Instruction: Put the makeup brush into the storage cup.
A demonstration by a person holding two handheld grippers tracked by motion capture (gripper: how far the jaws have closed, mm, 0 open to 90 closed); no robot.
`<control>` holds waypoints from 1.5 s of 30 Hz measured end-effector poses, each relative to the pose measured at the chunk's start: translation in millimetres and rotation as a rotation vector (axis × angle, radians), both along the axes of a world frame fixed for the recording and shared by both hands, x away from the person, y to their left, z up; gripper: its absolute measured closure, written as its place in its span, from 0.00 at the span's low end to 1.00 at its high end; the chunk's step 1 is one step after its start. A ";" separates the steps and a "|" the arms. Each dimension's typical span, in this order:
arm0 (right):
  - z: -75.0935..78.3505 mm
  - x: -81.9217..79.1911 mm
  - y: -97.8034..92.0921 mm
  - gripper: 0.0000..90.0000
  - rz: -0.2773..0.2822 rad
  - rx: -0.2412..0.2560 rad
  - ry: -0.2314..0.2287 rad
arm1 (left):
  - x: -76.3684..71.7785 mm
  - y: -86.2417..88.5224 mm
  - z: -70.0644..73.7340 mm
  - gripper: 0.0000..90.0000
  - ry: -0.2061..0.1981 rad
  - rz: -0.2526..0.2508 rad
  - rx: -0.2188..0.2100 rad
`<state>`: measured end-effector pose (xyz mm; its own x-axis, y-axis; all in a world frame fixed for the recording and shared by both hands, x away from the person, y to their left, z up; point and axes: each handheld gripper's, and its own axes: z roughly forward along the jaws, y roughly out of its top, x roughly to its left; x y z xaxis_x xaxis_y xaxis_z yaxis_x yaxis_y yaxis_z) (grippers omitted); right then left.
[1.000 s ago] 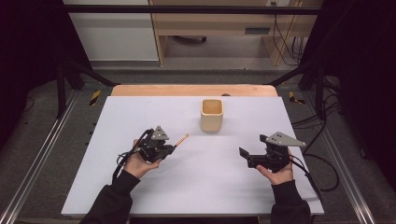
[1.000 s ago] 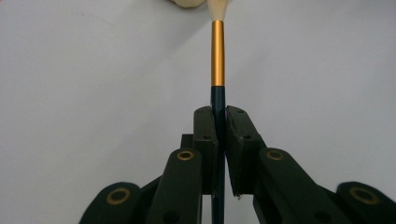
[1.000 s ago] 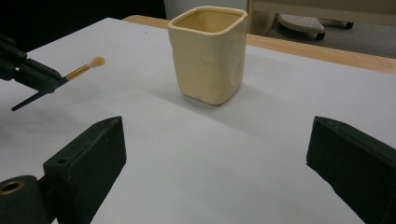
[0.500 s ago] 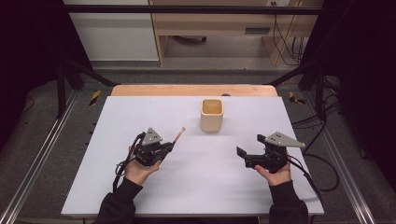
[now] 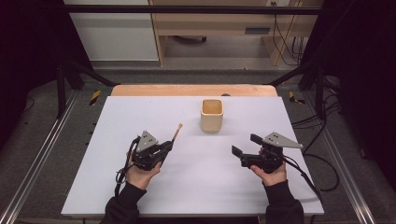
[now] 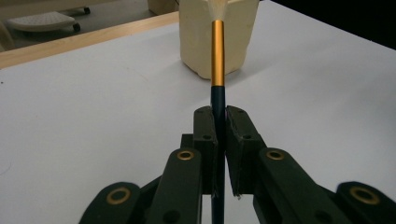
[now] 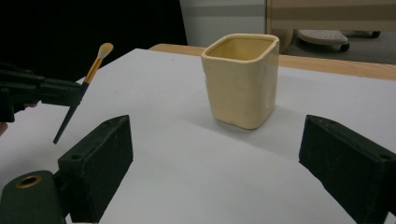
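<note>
Brush (image 6: 217, 51), makeup type: dark blue handle, gold ferrule, pale bristle tip. Clamped by its handle between the jaws of the left gripper (image 6: 218, 122), which are closed tight on it; the ferrule and bristles project forward, angled up and off the table. In the high view the brush (image 5: 176, 132) points from the left gripper (image 5: 164, 148) toward the far right, its tip short of the cup and apart from it.

Cup (image 5: 212, 115), cream-yellow ceramic, square with rounded corners, upright, open mouth up. Stands on the white table top (image 5: 140, 112) toward the far middle, between the two grippers and beyond both. Interior not visible to the bottom.

Right gripper (image 5: 246, 145), held in the person's right hand (image 5: 270, 171) at the near right of the table. Jaws spread wide, holding nothing; in the right gripper view the cup (image 7: 242, 79) stands ahead between them, well clear of both.

Left hand (image 5: 140, 171) grips the left gripper from below, near left of centre.
</note>
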<state>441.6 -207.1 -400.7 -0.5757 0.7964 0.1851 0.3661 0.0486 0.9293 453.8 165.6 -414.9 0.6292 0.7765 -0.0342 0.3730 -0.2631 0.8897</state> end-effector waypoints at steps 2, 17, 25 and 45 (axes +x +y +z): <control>0.4 0.6 1.9 0.12 0.006 0.007 -0.003 | -2.3 -1.1 0.1 0.92 -0.008 0.003 -0.008; 1.9 3.7 13.5 0.11 0.011 0.027 0.012 | -12.2 -8.4 3.1 0.92 -0.052 0.013 -0.058; 5.9 4.9 19.2 0.11 0.009 0.035 0.013 | -16.8 -15.2 7.9 0.92 -0.076 0.014 -0.074; 16.2 11.7 41.5 0.17 0.028 0.101 0.032 | -27.8 -29.2 8.7 0.92 -0.090 0.025 -0.141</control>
<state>453.3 -165.6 -384.6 -0.5898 0.7566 0.2823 0.3954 -0.0342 0.9179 426.0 136.3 -406.2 0.6154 0.7832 -0.0884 0.2953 -0.1252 0.9472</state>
